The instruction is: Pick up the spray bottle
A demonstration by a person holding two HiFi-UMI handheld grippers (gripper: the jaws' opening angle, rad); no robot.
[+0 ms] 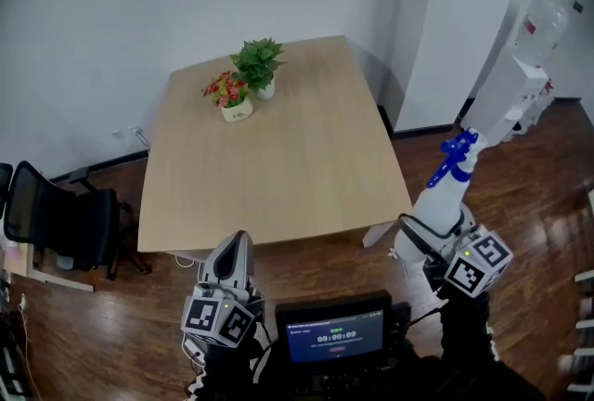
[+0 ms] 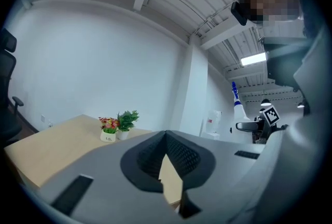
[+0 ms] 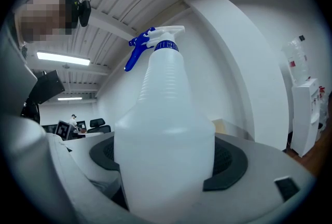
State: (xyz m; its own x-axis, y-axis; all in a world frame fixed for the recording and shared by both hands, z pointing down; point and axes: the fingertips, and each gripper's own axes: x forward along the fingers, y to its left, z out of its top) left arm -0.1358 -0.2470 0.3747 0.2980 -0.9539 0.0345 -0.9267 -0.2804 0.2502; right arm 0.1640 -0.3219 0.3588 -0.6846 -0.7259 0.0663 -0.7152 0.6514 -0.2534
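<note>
The right gripper (image 1: 429,237) clamps the spray bottle (image 1: 445,190) low on its smooth body, so the tall bottle may tilt and slip out, while the left gripper (image 1: 238,239) is closed and empty.

Wooden table (image 1: 278,167), dark wood floor (image 1: 93,325)

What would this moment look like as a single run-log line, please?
phase: pick-up done | right gripper: shut on spray bottle, beside table | left gripper: shut, empty | on table: two potted plants

Office room: wooden table (image 1: 278,167), black office chair (image 1: 56,223), water dispenser (image 1: 520,93).
</note>
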